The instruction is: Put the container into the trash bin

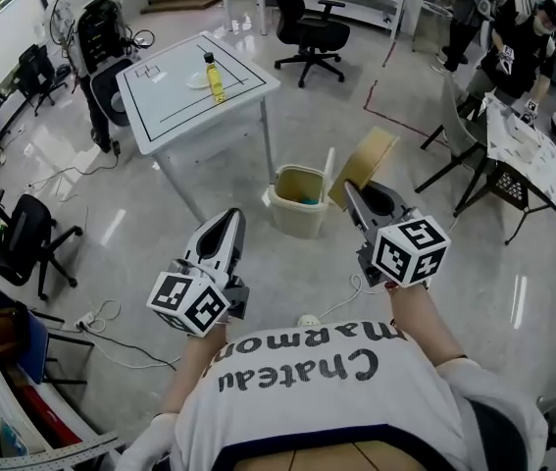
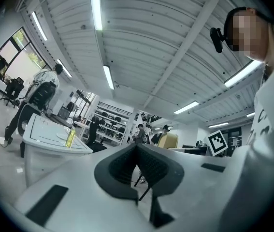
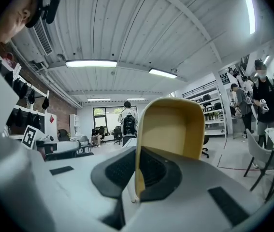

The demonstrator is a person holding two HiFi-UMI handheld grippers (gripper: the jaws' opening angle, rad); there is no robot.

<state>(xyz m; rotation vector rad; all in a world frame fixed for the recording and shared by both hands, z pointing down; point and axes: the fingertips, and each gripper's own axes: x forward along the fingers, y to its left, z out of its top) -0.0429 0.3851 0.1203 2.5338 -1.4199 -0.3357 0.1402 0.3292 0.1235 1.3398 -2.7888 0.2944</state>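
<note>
Step in hand, as you'd judge it: the carry to the drop, with release not yet done. Your right gripper [image 1: 352, 190] is clamped on the container [image 1: 366, 163]. In the right gripper view the pads pinch one thin wall of that tan, open-topped box, and the rest of it stands up above the jaws. Your left gripper [image 1: 228, 220] has its jaws together with nothing between them, so it takes no part in the job for now. The trash bin [image 1: 292, 219] stands on the floor just ahead of both grippers, open at the top, with something teal [image 1: 307, 200] already lying in it. In the head view the container shows right at the bin's right-hand rim, held off the floor. Whether it is over the opening or short of it you cannot tell from that angle. Next move, probably: bring the right gripper in over the mouth, lower or tip the box toward it, then part the jaws. The box looks nearly as wide as the opening, so line it up end-on or it may catch the rim. Around you: a white table [image 1: 160, 116] with a yellow bottle [image 1: 215, 78] and a plate [image 1: 197, 80] on it. Its near leg [image 1: 267, 150] is just beside the bin's left side, so approach from the right. A white cable [image 1: 336, 307] lies on the floor by your feet. The black office chair [image 1: 309, 27] and the table at the right [image 1: 523, 150] are well apart from your path.
</note>
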